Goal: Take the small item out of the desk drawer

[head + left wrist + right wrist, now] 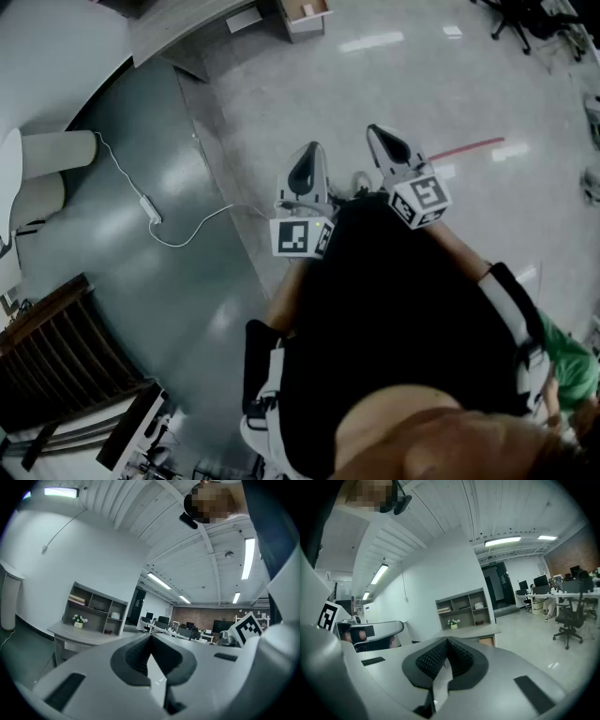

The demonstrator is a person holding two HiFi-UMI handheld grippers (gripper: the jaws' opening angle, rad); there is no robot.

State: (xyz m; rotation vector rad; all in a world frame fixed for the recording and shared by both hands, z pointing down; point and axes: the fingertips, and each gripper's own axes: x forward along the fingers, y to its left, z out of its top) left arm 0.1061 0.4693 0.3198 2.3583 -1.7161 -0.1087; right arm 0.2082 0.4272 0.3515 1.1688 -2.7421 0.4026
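Black against black: pressing the pads of the left gripper flat together with nothing between them, and doing likewise with the right gripper, also empty. Holding both side by side just in front of the chest, the right one reaching slightly farther out. Aiming them across a glossy grey floor. Facing a grey desk well away on the far side, with a shelf unit and a small flower pot standing on top. Making out a brownish front under the desk's right end, possibly the drawer; seeing the small item in neither gripper view at this range. Standing near a white cable lying on the floor to the left, and looking toward an office chair at the far right.
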